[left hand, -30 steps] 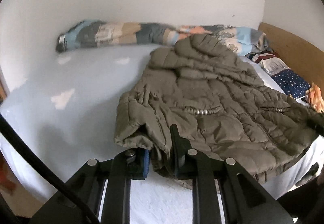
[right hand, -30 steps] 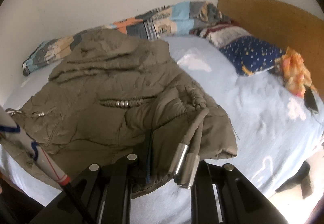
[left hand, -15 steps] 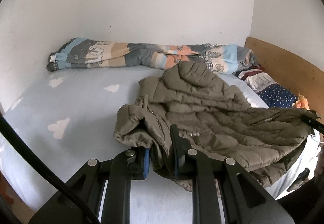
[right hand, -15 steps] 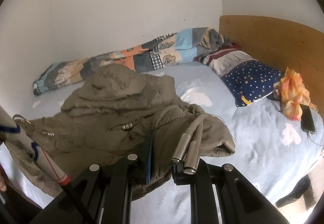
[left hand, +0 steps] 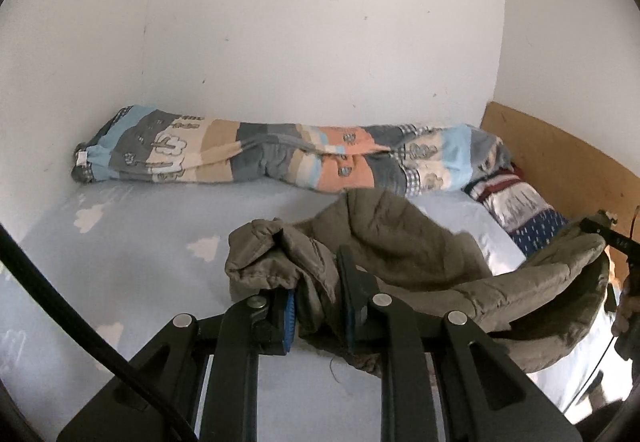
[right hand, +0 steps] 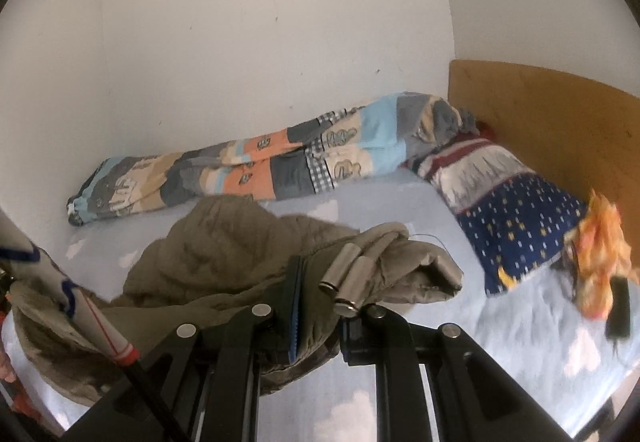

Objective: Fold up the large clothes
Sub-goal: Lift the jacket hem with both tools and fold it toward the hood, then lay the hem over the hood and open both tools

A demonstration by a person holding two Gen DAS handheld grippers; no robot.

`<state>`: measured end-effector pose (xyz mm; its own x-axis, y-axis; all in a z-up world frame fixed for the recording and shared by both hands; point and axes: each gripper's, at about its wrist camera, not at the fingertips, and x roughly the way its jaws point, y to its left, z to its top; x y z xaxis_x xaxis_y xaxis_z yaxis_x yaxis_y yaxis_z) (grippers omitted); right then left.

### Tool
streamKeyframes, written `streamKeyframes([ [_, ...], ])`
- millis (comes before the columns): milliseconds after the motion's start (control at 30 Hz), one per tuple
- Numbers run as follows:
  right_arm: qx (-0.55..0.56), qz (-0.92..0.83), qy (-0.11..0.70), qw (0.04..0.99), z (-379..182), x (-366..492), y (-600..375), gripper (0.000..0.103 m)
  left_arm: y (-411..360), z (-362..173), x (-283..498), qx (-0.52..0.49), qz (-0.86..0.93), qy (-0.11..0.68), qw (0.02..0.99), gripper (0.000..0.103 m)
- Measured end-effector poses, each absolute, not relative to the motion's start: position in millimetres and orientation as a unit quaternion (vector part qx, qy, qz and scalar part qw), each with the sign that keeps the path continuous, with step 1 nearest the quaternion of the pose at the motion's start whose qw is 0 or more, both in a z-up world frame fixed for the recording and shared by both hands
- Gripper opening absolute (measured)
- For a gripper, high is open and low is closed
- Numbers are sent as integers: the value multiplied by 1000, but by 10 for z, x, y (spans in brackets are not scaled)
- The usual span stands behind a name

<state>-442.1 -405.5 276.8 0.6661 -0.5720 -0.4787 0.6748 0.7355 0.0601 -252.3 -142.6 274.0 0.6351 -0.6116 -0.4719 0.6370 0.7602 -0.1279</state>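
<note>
Above the bed (left hand: 120,262), left gripper (left hand: 320,306) and right gripper (right hand: 318,306) each clench the olive jacket (left hand: 408,254); no legible labels.

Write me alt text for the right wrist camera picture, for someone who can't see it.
The right claw is shut on the edge of an olive padded jacket, holding it up over a pale blue bed. Behind it, a rolled patchwork quilt lies along the white wall, with a starry navy pillow beside the wooden headboard.
</note>
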Motion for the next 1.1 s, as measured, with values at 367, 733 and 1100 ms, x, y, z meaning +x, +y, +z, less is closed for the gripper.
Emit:
streamKeyframes([
  [367, 161, -366, 246, 883, 2870, -3285, -5322, 14, -2200, 2865, -1215, -21, -336, 297, 893, 33],
  [733, 158, -403, 309, 846, 2161, -2227, -6309, 14, -2061, 2742, -578, -44, -268, 260, 927, 66],
  [1100, 198, -412, 355, 816, 1460, -1771, -6851, 15, -3642, 1493, -923, 113, -367, 338, 860, 67],
])
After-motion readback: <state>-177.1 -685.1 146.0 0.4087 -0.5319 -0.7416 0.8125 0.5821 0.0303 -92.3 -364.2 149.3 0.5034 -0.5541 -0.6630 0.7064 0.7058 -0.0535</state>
